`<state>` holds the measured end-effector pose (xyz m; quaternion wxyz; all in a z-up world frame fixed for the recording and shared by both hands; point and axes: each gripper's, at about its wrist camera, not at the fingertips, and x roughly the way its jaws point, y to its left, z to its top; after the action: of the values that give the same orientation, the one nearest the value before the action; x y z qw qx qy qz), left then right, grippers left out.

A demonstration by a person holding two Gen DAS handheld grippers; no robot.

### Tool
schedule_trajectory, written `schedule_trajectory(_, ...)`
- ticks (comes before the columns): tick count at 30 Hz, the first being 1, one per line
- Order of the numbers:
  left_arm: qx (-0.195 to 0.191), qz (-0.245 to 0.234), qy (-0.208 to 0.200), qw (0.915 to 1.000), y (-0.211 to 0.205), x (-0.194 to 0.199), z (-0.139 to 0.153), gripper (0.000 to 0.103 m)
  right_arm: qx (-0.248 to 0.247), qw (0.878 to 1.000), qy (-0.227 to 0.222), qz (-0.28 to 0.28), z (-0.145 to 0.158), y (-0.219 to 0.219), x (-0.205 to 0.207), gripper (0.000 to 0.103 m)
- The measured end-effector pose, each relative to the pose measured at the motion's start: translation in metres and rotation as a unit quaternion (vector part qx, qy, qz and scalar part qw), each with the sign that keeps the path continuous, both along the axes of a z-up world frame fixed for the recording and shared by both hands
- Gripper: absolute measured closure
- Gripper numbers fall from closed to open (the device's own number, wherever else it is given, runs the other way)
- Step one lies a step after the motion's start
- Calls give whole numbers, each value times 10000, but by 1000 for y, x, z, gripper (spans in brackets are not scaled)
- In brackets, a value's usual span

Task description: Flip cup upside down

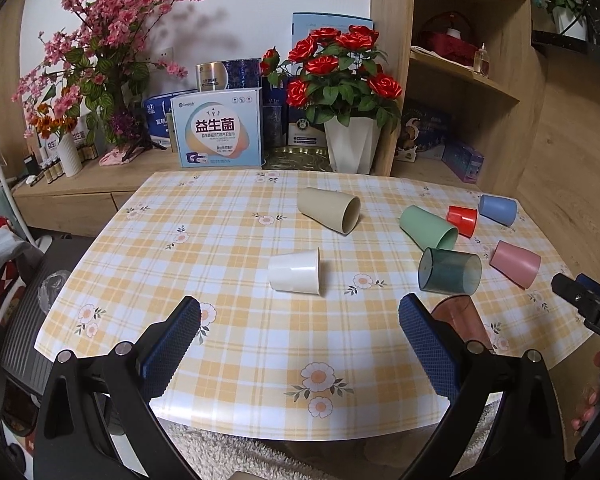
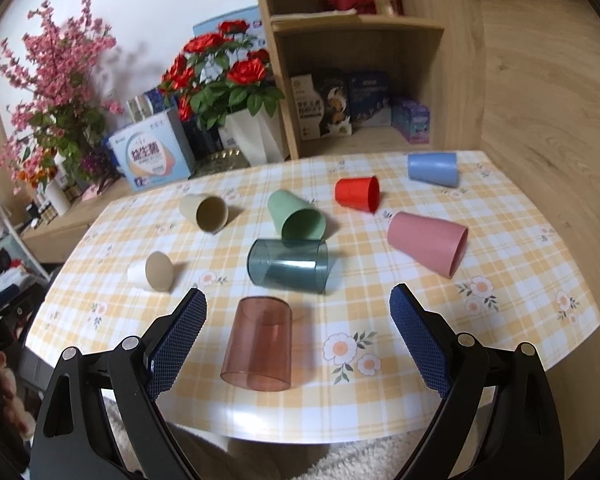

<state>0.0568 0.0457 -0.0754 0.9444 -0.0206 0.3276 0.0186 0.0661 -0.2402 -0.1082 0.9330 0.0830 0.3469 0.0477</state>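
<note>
Between the right gripper [image 2: 298, 300] fingers stands the inverted brown cup [image 2: 259, 349].

In your left wrist view, the brown see-through cup [image 1: 460, 320] near the table's [image 1: 240, 320] front edge is mostly hidden behind the right finger [image 1: 428, 344] of your left tool [image 1: 300, 332]; you cannot tell there which way it stands. Your right tool [image 1: 588, 304] is cut off by the picture's right edge, so its jaws cannot be read in that view. In the right wrist view, the white cup [image 2: 140, 272] by the table's left edge shows little beyond its mouth. The small print on the boxes [image 2: 340, 108] on the shelf is too blurred to read.
</note>
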Motion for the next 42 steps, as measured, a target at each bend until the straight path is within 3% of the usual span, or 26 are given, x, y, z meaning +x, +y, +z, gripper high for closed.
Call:
schedule_trajectory(10,-64,118,148,9998,9,11,-12,6,-31,9912,1109,716,-36,12,67,13)
schedule_trajectory(21,-119,251,259,9993,17,18,-22,6,-39,9656,2358,1093,-85,54,128,14)
schedule_trajectory(23,-119,254,272,9992,18,19,-22,6,21,9613,2543,1063,-93,56,135,16)
schedule_trajectory(25,-112,260,277,9992,18,19,-23,6,32,9576,2703,999,-100,57,140,32)
schedule_trajectory(27,-118,270,282,9992,19,19,-24,6,104,9544,2838,918,-106,55,143,32)
schedule_trajectory(31,-130,298,303,9990,21,20,-26,6,223,9502,2984,865,-114,52,147,39)
schedule_trajectory(42,-137,295,335,9989,21,20,-28,6,373,9573,2704,948,-108,47,135,40)
